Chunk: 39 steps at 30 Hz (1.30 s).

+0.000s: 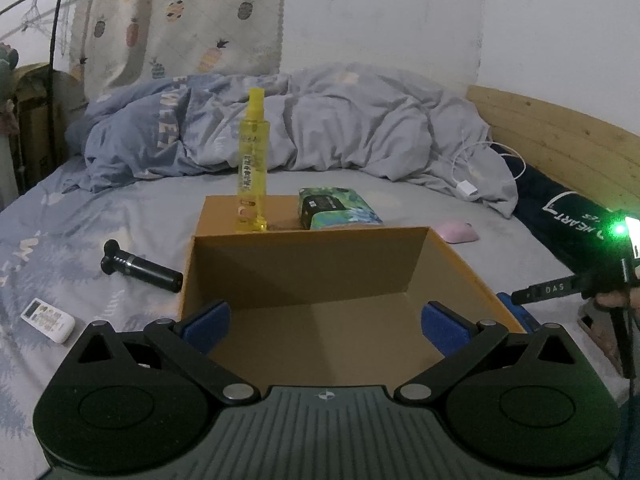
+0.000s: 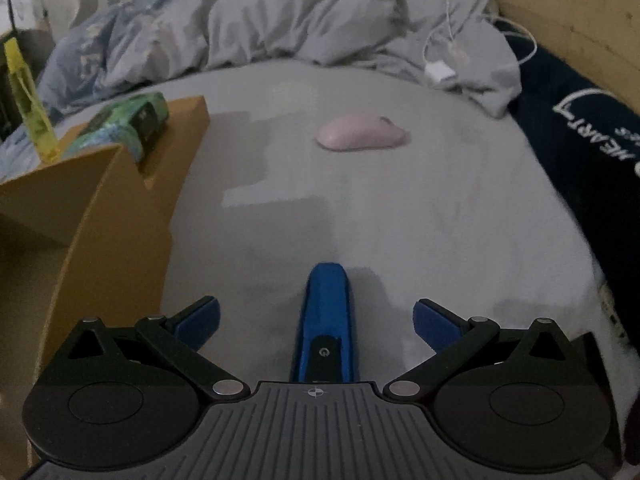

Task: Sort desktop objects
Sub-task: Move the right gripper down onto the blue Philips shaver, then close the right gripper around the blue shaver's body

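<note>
- Surface: a bed (image 1: 360,200) under a grey sheet serves as the work area. A crumpled grey-blue duvet (image 1: 280,128) is heaped across the upper middle of the left wrist view, and a wooden headboard (image 1: 560,136) runs along the right edge.
- Room: a pineapple-print curtain (image 1: 176,20) hangs at upper left, with a black rail (image 1: 54,40) beside it. A white charging cable (image 2: 444,60) lies on the duvet at upper right of the right wrist view, next to a dark navy pillow (image 2: 580,128) with white lettering.
- Right gripper (image 2: 316,320): jaws spread wide, holding nothing. A blue stapler (image 2: 326,320) lies on the sheet between the blue pads (image 2: 200,320), pointing away from the camera at lower centre; neither pad touches it.
- A pink mouse (image 2: 362,132) lies well beyond the stapler, at upper centre of that view.
- Left gripper (image 1: 324,328): jaws wide and empty, poised above the near compartment of the box.
- Container: an open cardboard box (image 1: 200,280) at frame centre, divided by a cross wall. The near compartment shows only bare cardboard. In the far compartment a yellow spray bottle (image 1: 252,168) stands upright at left and a green patterned pack (image 1: 340,208) lies at right.
- Outside the box, left of frame: a black cylindrical device (image 1: 140,268) lies on the sheet, and a white remote control (image 1: 48,320) lies nearer the lower left.
</note>
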Available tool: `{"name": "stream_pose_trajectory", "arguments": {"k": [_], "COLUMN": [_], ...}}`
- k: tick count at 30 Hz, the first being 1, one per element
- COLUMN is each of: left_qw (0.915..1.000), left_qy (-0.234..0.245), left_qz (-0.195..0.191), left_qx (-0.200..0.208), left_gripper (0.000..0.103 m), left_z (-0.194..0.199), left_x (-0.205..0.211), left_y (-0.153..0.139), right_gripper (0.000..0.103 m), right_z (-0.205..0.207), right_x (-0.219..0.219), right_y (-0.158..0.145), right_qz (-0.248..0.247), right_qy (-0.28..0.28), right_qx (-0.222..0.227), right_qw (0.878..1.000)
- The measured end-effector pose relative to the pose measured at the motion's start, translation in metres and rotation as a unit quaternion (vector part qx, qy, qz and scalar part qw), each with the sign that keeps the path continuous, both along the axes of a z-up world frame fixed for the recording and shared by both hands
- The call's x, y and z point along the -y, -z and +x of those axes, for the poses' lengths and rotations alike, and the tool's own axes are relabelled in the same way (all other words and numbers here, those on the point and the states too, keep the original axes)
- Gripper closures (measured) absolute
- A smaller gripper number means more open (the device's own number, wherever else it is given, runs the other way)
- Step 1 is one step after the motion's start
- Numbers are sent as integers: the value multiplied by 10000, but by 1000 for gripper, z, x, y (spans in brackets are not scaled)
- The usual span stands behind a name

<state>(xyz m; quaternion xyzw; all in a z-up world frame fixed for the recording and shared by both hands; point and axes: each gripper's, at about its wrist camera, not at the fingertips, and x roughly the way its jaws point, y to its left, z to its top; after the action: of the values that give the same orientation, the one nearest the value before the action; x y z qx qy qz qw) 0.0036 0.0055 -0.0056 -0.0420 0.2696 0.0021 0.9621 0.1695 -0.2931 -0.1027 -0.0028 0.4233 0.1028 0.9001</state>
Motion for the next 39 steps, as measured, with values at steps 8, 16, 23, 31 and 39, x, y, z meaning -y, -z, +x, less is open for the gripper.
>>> {"name": "stream_pose_trajectory", "arguments": {"k": [8, 16, 23, 31, 39], "left_qw": [10000, 10000, 10000, 10000, 10000], "left_qy": [8, -22, -62, -89, -92], "left_qz": [15, 22, 18, 18, 15], "left_qx": [-11, -29, -41, -36, -36], "left_gripper": [0, 0, 0, 0, 0], "left_z": [0, 0, 0, 0, -3], "left_x": [0, 0, -2, -3, -3], "left_y": [1, 3, 3, 3, 4], "right_gripper": [0, 0, 8, 14, 33], "right_z": [3, 3, 0, 0, -3], "right_x": [5, 11, 6, 2, -1], "right_y": [22, 35, 39, 42, 49], "right_qz": [-61, -114, -76, -107, -209], "right_qy": [28, 21, -125, -238, -291], "right_qx": [-303, -429, -493, -569, -614], "right_qw": [9995, 9990, 9987, 9980, 9975]}}
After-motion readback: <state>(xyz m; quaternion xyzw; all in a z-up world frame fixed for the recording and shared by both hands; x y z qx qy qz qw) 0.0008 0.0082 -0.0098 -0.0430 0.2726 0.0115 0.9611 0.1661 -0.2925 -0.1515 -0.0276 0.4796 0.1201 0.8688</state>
